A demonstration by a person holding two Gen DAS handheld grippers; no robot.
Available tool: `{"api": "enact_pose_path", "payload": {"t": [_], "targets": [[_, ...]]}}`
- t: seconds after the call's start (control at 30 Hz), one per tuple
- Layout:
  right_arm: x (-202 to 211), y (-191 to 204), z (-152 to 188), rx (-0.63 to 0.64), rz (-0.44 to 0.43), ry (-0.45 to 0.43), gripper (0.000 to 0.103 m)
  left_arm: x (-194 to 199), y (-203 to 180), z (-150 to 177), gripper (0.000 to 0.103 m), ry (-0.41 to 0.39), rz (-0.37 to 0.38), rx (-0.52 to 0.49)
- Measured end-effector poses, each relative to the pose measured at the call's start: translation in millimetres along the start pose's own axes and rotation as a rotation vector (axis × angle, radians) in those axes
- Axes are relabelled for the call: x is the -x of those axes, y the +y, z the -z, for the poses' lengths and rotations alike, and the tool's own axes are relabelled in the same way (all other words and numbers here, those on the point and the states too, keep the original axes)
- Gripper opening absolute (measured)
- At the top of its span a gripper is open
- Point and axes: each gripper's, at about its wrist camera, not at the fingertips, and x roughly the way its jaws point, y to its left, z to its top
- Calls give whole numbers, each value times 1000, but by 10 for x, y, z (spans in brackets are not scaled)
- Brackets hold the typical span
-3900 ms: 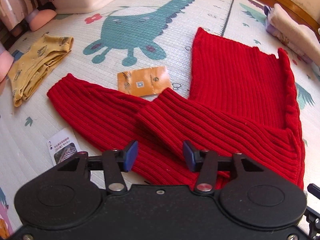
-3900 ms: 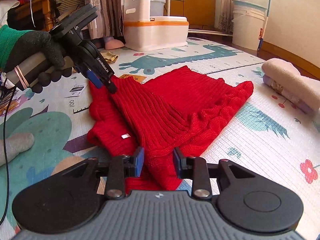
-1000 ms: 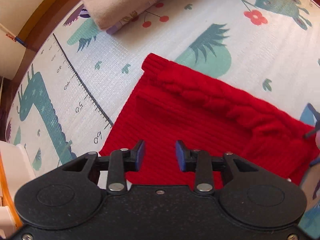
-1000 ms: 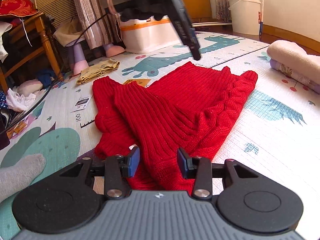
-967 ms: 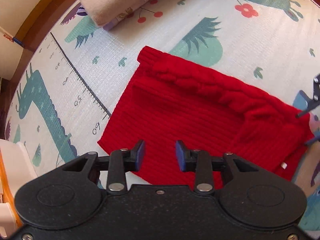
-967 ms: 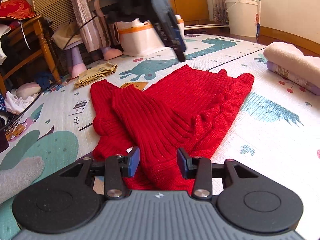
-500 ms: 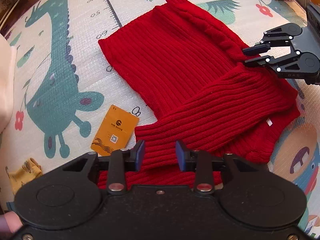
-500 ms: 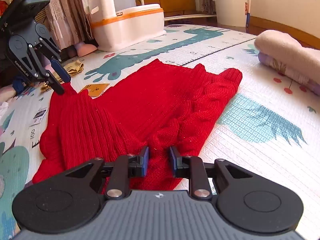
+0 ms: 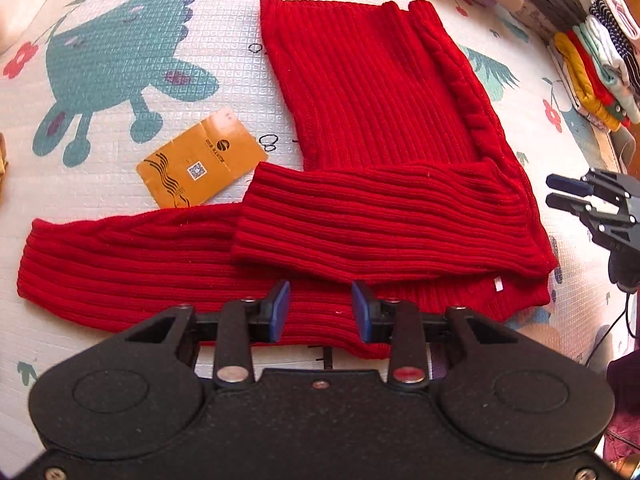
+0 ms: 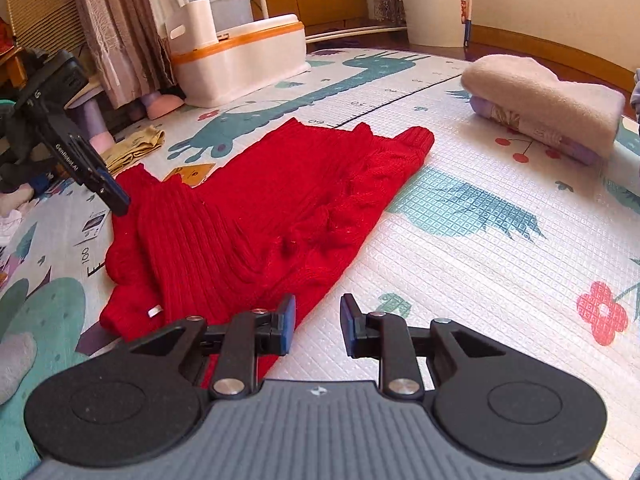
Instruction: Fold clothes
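Your left tool (image 9: 320,310) hangs just above the red sweater (image 9: 380,120), and its blue pads stand apart with nothing between them. Below it lies one sleeve (image 9: 120,264), stretched out flat to the left on the play mat (image 9: 120,0). The other sleeve (image 9: 380,220) is folded across the body of the sweater, and its cuff overlaps the first sleeve. The sweater lies flat on the mat, with the hem at the far side. An orange card (image 9: 202,168) lies on the mat just beside the folded sleeve.

Your right tool (image 10: 318,326) is also open and holds nothing. It is near the right edge of the sweater, over bare mat. A folded beige blanket (image 10: 544,100) lies well apart, on the far right side of the mat.
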Motion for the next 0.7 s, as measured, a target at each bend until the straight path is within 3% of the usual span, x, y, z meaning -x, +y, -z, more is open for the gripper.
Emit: {"api": "enact_pose_path", "payload": {"t": [0.27, 0.7], "targets": [[-103, 413, 45, 133, -53, 42, 27, 25, 239, -23, 32, -66, 93, 216], [-135, 478, 121, 144, -19, 56, 27, -85, 577, 132, 32, -129, 121, 507]]}}
